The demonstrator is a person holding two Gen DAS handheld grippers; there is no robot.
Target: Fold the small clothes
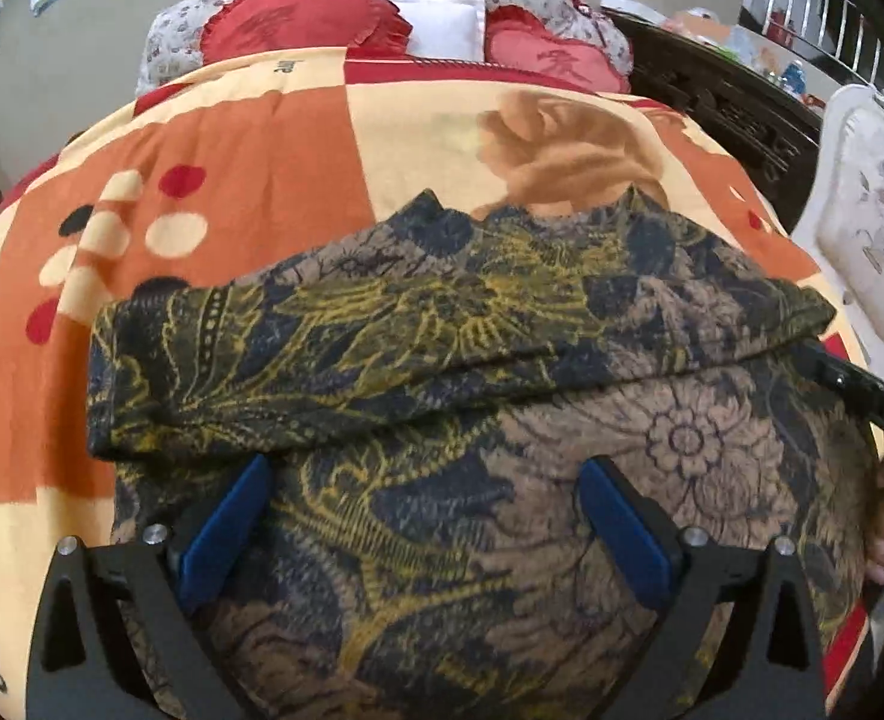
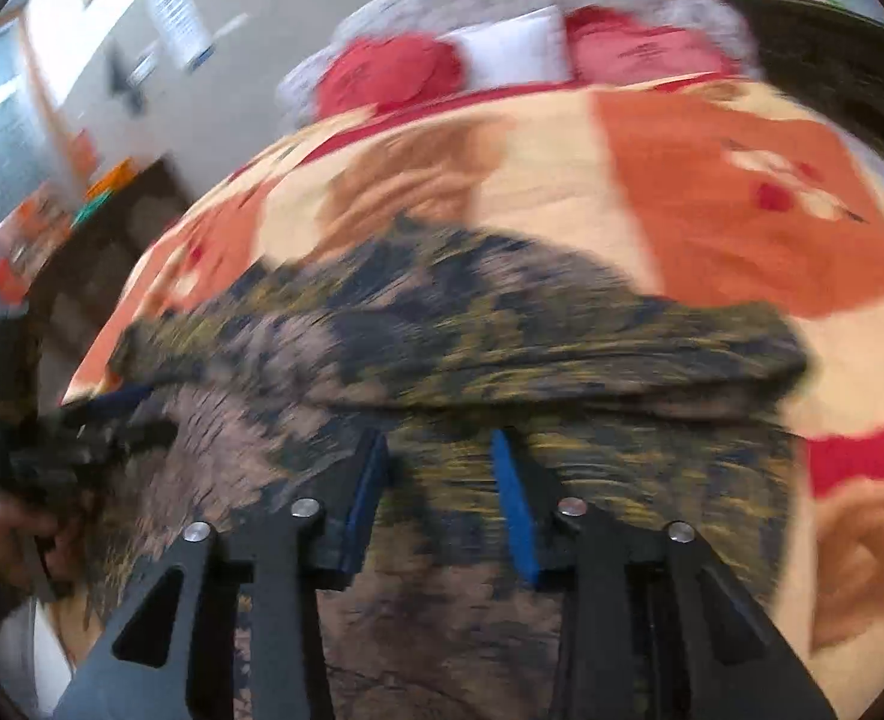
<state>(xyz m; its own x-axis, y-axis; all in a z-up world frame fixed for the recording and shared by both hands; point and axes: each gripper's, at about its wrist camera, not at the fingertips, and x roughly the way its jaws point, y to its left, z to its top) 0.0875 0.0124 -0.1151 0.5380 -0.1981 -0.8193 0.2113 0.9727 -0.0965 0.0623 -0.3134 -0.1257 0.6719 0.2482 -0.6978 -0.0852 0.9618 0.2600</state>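
A brown, navy and yellow patterned garment (image 1: pixel 442 324) lies spread on the bed blanket (image 1: pixel 261 150), with its far part folded over into a thick band across the middle. My left gripper (image 1: pixel 426 465) hovers over the near half of the cloth, jaws wide open and nothing between the blue pads. The right wrist view is blurred. There the right gripper (image 2: pixel 438 438) stands over the same garment (image 2: pixel 502 330), its pads a narrow gap apart, and no cloth shows pinched between them. The other gripper's black body shows at the right edge (image 1: pixel 862 396).
The orange, cream and red blanket covers the whole bed. Red heart pillows (image 1: pixel 297 21) and a white pillow (image 1: pixel 442 24) lie at its head. A dark wooden cabinet (image 1: pixel 724 96) and a white chair (image 1: pixel 868 222) stand to the right. A hand (image 2: pixel 3 528) holds the left gripper.
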